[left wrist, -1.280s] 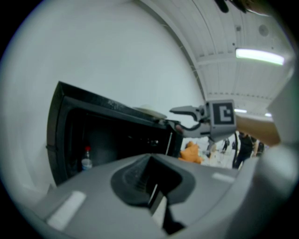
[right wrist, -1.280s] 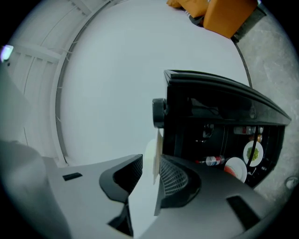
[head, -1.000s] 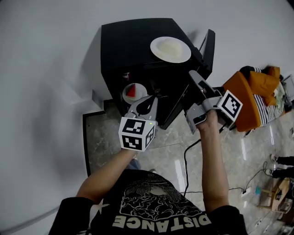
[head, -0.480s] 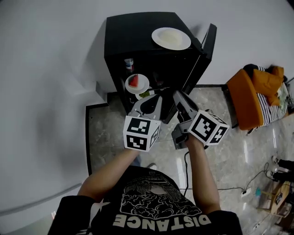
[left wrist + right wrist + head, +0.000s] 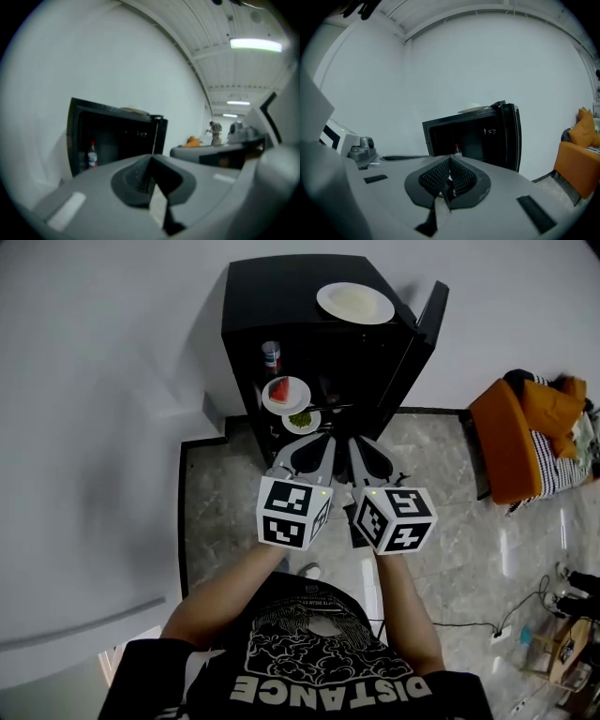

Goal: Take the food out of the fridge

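Food waits on two plates inside the open black mini fridge (image 5: 272,296), which stands at the top centre of the head view with its door (image 5: 427,320) swung to the right. One plate carries a watermelon wedge (image 5: 285,393); just below it in the frame a smaller plate holds something green (image 5: 301,420). One bottle (image 5: 272,357) stands above them, deeper in the cabinet, and one more plate (image 5: 354,303) lies on the fridge's top. Both grippers point up the frame at the opening, side by side over the marble floor (image 5: 225,512). The left gripper (image 5: 307,451) is the nearer: the green plate lies just beyond its tip and the watermelon plate straight past that, while the right gripper (image 5: 368,457) aims further right, toward the door side. The plates are round, so they offer no long axis to line up with.

In the left gripper view the jaws are pressed together with nothing between them; the fridge and the bottle (image 5: 92,154) show at the left, and the plates are hidden behind the gripper's body.

In the right gripper view the jaws have just been closing and now meet, empty. The fridge sits centre frame with the bottle (image 5: 456,150) just above the jaw tips.
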A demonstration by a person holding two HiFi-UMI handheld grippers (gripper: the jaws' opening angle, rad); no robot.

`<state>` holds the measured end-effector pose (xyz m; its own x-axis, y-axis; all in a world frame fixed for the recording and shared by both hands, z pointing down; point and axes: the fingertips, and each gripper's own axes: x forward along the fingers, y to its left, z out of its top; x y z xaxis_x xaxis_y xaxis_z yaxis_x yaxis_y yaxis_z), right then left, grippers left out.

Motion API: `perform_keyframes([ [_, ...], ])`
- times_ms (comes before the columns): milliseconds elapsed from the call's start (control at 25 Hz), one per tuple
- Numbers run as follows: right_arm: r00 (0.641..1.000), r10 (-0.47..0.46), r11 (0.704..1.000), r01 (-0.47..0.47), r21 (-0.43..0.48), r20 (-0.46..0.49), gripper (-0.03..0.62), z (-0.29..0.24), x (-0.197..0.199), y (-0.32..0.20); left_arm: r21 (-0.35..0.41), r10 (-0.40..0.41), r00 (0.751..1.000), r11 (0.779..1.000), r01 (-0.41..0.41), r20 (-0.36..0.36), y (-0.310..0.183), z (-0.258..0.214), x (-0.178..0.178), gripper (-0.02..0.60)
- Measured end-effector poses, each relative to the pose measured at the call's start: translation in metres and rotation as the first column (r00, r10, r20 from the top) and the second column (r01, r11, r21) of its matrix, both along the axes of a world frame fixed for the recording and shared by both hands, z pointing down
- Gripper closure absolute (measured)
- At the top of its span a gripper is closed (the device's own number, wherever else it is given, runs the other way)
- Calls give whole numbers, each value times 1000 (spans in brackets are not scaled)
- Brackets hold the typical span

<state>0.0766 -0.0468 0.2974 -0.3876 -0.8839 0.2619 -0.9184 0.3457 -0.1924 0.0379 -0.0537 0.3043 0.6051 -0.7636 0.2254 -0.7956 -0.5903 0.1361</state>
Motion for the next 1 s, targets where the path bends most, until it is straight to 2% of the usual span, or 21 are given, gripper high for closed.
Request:
perform_keyframes([
  [320, 1000, -28, 1000, 28, -7, -8, 591, 6, -12, 7, -8, -21, 1000, 1000, 21, -9, 6, 4, -7, 580],
  [560, 998, -39, 999, 41, -31, 54, 591, 16, -21, 3, -7, -43, 999, 999, 43, -21, 2, 8, -18, 580],
  [720, 984, -57, 994, 72, -86, 168, 591, 32, -34, -6, -16, -63, 998, 998, 63, -16, -6, 17, -31, 580],
  [840, 954, -56, 984, 102, -146, 294, 591, 50, -48, -18, -25, -83, 997, 996, 82, -11, -15, 27, -44, 580],
  [1000, 922, -36, 974, 118, -192, 386, 591, 72, -61, -36, -30, -98, 995, 995, 98, -21, -31, 39, -59, 578],
])
